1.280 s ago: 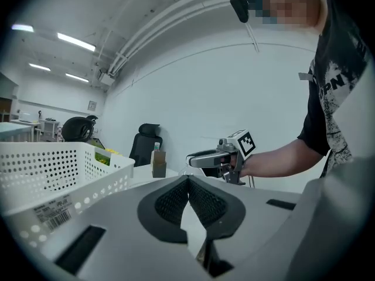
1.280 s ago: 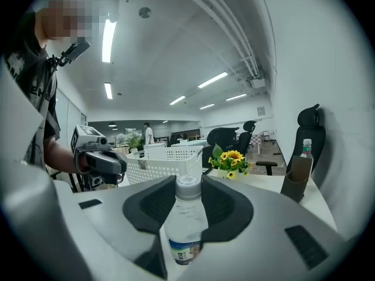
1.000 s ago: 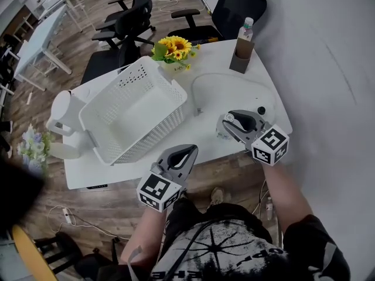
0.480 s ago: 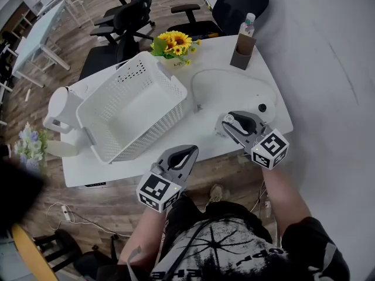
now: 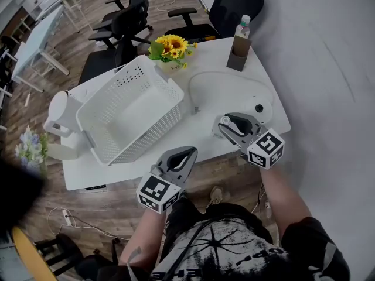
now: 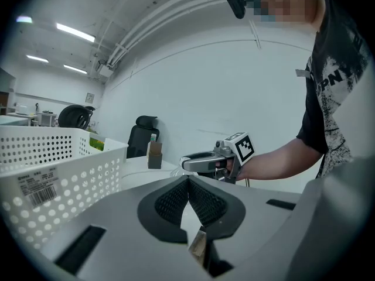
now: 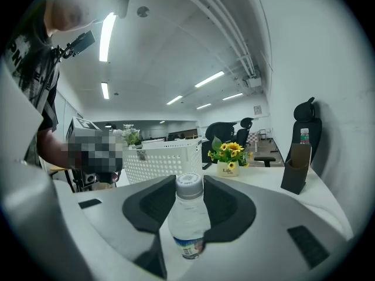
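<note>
- I count two hand-held grippers and two bottles, plus one basket, one pot of sunflowers and one brown holder.
- Both my forearms reach forward from my body, and each hand-held gripper is held about level and points across the desk (image 5: 228,89).
- My right hand-held gripper (image 7: 188,187) is clamped on a clear water bottle (image 7: 188,221), which stands upright between its pads over the desk's near edge.
- My left hand-held gripper (image 6: 188,184) has its jaws together at the tips and holds nothing; it hovers at the near edge, well to the left of the right one.
- The white basket (image 5: 170,95) lies just ahead of the left hand-held gripper.
- The sunflowers (image 5: 167,44) stand beyond the basket.
- The brown holder (image 5: 237,44) stands far ahead of the right hand-held gripper, with the second bottle (image 5: 243,23) in it.
</note>
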`<state>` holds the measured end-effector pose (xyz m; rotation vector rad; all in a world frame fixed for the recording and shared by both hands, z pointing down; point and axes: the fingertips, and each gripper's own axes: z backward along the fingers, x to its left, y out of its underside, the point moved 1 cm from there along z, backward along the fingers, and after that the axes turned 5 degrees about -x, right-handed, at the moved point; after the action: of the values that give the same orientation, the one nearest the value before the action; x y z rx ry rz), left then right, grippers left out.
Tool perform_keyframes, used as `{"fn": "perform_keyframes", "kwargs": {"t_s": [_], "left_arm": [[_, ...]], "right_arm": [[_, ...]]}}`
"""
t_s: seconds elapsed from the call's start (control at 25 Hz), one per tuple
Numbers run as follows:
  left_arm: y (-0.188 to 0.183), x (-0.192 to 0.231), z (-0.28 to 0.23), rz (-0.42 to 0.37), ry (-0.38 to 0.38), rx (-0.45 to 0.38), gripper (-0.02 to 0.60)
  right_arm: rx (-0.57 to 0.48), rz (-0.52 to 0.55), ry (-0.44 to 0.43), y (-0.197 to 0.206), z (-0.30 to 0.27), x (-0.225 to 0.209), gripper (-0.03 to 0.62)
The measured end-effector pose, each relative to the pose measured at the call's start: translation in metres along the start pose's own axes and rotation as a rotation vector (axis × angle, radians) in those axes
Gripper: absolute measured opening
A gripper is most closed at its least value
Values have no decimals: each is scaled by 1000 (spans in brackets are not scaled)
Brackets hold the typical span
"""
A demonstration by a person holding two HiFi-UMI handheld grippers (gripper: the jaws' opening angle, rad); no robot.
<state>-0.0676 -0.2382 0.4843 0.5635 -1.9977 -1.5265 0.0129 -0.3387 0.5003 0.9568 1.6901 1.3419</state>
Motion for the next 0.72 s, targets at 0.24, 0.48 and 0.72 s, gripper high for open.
{"fn": "perform_keyframes", "kwargs": {"t_s": [0.24,0.48,0.72], "left_arm": [[-10,-7,-4,-24,16,-12,10],[-24,-16,-15,-57,43,-33,9],[-33,-29,-26,-82,78,-47,10]], "right_arm": [[28,6,34,-2,8,-3,187],[3,-1,64,-18,31,-2,189],[1,37,116,-26,60,6,187]]}}
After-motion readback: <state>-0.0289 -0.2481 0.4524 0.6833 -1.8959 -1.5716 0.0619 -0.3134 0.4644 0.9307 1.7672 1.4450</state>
